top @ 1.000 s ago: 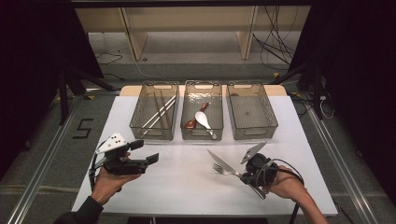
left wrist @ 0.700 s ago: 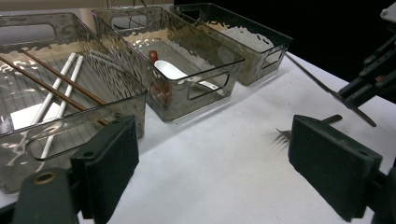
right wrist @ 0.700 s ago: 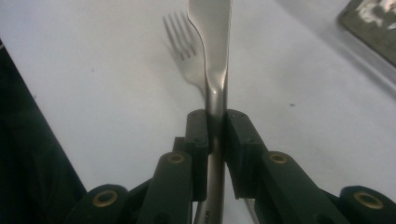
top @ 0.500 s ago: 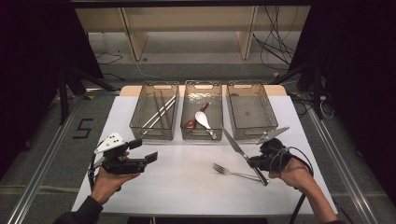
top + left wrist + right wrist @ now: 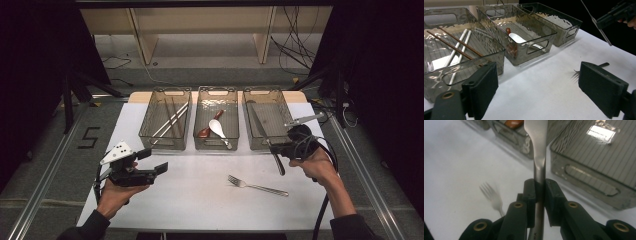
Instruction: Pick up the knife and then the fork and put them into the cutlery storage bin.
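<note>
So a table knife [image 5: 264, 135] is clamped by its handle between the narrowed jaws of the right gripper [image 5: 284, 148], and it's held up over the near edge of the right-hand bin [image 5: 266, 117], blade pointing away over the bin's floor. In the right gripper view the knife's handle [image 5: 539, 173] is pinched squarely between the two black pads, so the grip looks solid enough. The left gripper [image 5: 156, 165] is parked near the left front of the white table [image 5: 200, 200], jaws spread wide with nothing between them. To get this step done well, the knife should probably be lined up lengthwise with the bin before it's lowered, since the bin is narrow and a crooked blade could catch on the rim. It's best let go low, close to the floor of the bin, so it isn't dropped with a clatter. The fork [image 5: 257, 185] is left lying on the table, near the right hand, and looks like it'd be sorted after. The middle bin [image 5: 216, 95] already has spoons [image 5: 216, 127] in it, the left bin [image 5: 165, 95] has chopsticks [image 5: 170, 120].
</note>
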